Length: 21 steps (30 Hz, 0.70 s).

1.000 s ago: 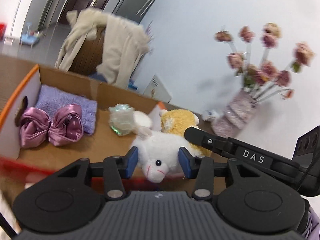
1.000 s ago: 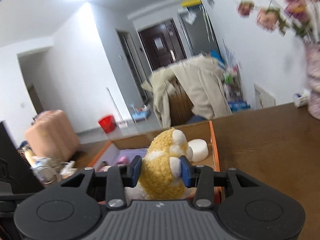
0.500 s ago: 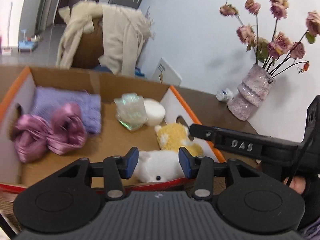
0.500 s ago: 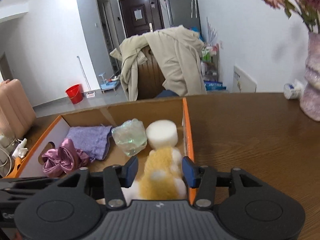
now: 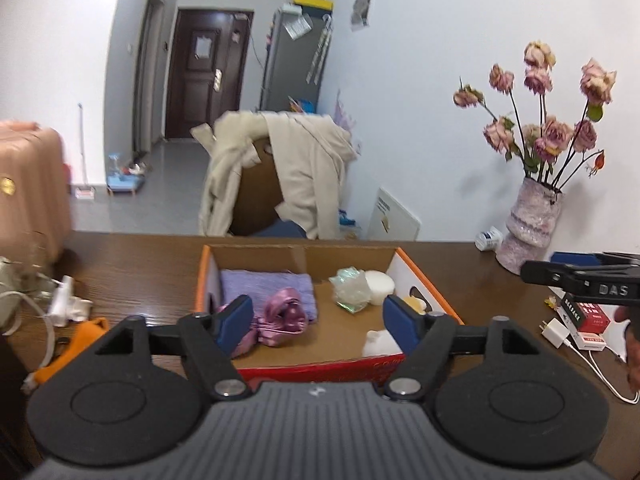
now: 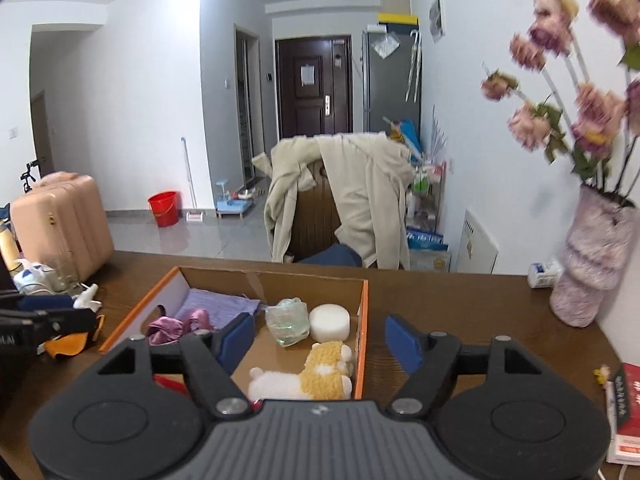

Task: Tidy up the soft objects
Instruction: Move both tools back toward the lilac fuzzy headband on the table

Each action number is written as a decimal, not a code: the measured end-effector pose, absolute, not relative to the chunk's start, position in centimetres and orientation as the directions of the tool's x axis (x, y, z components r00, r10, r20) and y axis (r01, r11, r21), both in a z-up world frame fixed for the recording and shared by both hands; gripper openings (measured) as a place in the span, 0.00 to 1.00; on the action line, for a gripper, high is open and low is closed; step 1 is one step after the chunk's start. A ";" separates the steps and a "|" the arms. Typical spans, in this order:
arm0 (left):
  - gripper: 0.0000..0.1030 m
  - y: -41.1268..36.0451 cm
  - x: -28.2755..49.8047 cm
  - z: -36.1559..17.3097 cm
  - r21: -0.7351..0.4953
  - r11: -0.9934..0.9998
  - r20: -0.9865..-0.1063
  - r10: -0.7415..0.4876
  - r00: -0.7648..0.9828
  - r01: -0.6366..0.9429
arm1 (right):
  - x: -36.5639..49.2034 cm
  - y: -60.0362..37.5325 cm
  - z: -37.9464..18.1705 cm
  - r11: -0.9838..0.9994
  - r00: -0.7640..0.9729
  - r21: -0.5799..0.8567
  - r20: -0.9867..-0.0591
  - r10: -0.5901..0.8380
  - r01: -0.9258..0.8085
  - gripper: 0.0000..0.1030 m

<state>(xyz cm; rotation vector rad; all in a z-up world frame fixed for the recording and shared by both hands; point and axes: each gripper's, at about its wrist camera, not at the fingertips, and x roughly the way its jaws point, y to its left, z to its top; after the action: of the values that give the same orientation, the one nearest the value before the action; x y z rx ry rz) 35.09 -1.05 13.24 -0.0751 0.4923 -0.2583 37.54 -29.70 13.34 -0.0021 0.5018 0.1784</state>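
Right wrist view: both toys now lie in the box [image 6: 363,320]. The right gripper [image 6: 320,340] has let go of the yellow toy [image 6: 326,372]; the left gripper [image 5: 318,320] dropped the white toy [image 5: 380,342]. Both fingers are wide open and empty. Sorting looks about done, I think.

plush toys [image 6: 304,380]: 2 | sponge [image 6: 329,323]: 1 | towel [image 6: 218,305]: 1 | bow [image 6: 180,326]: 1

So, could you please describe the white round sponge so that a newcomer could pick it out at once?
Find the orange-edged cardboard box on the brown table. At its far right corner, beside the crinkly clear bag, sits the white round sponge. It is the only smooth, flat-topped puck there; the yellow plush toy in front of it is fluffy.
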 end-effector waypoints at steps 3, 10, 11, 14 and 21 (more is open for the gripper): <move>0.79 -0.9 32.0 12.9 -0.050 0.982 -0.420 -0.185 0.888 0.181 | 34.7 -29.6 14.1 0.982 0.872 0.043 -0.456 0.181 -0.181 0.75; 0.97 1.1 21.7 8.7 -0.027 0.994 -0.356 -0.105 0.928 0.102 | 24.3 -29.0 12.0 0.978 0.917 0.031 -0.341 0.205 -0.207 0.87; 0.98 1.4 19.8 8.0 -0.018 0.996 -0.331 -0.093 0.939 0.092 | 22.9 -28.8 11.4 0.979 0.924 0.019 -0.327 0.198 -0.203 0.88; 1.00 1.9 15.3 6.0 -0.029 0.996 -0.314 -0.085 0.946 0.080 | 18.0 -28.2 8.8 0.983 0.944 -0.020 -0.281 0.172 -0.185 0.90; 1.00 2.8 8.2 2.8 -0.067 0.994 -0.342 -0.108 0.934 0.090 | 9.0 -26.4 1.9 0.981 0.930 0.039 -0.313 0.194 -0.191 0.91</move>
<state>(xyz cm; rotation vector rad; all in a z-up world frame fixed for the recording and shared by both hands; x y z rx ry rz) 8.16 2.84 2.83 -0.0507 0.3522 -0.1010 9.00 -26.36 1.91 0.0077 0.3211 0.1972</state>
